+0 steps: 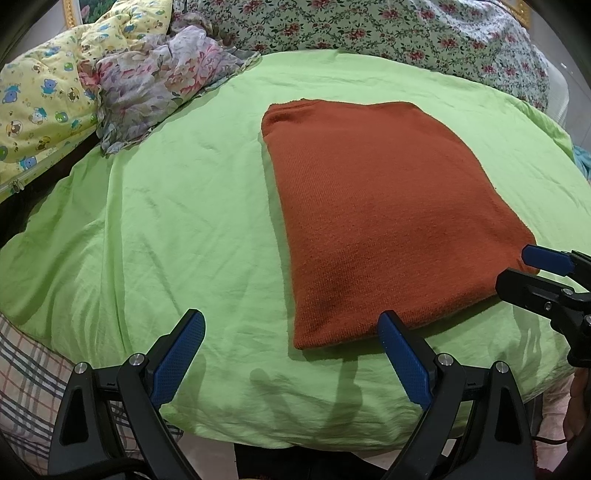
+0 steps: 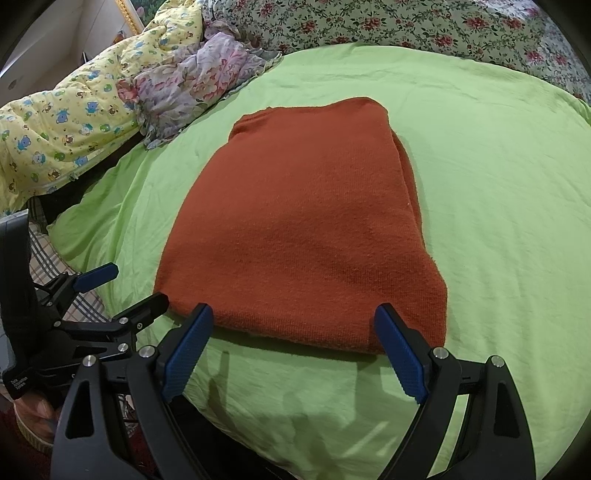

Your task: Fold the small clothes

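A rust-orange knit garment (image 1: 376, 206), folded into a long rectangle, lies flat on a lime-green sheet (image 1: 177, 229) spread over a bed. The left tool (image 1: 291, 343) hovers over the sheet at the bed's near edge, its blue-padded fingers (image 1: 181, 354) spread wide apart and holding nothing; its right finger overlaps the garment's near edge. The right tool (image 1: 532, 269) enters from the right border by the garment's near right corner, one blue pad showing above a black finger. Behind the sheet lie a crumpled floral cloth (image 1: 162, 81), a yellow cartoon-print quilt (image 1: 44, 99) and a floral bedspread (image 1: 388, 29).

Green sheet (image 1: 184, 221), yellow quilt (image 1: 40, 99), floral scarf (image 1: 159, 81)
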The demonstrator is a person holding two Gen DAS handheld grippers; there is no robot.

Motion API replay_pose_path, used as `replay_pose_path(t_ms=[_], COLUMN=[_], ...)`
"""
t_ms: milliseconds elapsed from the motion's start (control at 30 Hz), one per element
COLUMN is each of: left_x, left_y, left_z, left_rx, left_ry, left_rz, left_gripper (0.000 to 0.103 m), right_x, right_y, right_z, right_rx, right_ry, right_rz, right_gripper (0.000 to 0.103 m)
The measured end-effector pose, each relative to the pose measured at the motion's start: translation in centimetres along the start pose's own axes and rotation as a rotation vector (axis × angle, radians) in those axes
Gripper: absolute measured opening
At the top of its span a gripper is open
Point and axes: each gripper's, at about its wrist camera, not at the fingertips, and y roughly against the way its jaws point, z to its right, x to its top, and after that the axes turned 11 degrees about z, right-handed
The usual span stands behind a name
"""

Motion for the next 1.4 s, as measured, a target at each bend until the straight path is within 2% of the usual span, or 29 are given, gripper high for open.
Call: replay_pose_path(t_ms=[1400], left_x=[-0.16], left_y=[-0.13], left_z=[0.11], left_rx=[-0.001], left_ry=[0.007], left_rz=[-0.008], left_gripper=[0.095], right_x=[0.21], right_y=[0.08], right_z=[0.37], right_rx=[0.006], right_ry=[-0.002], right_rz=[-0.002], right_gripper=[0.089])
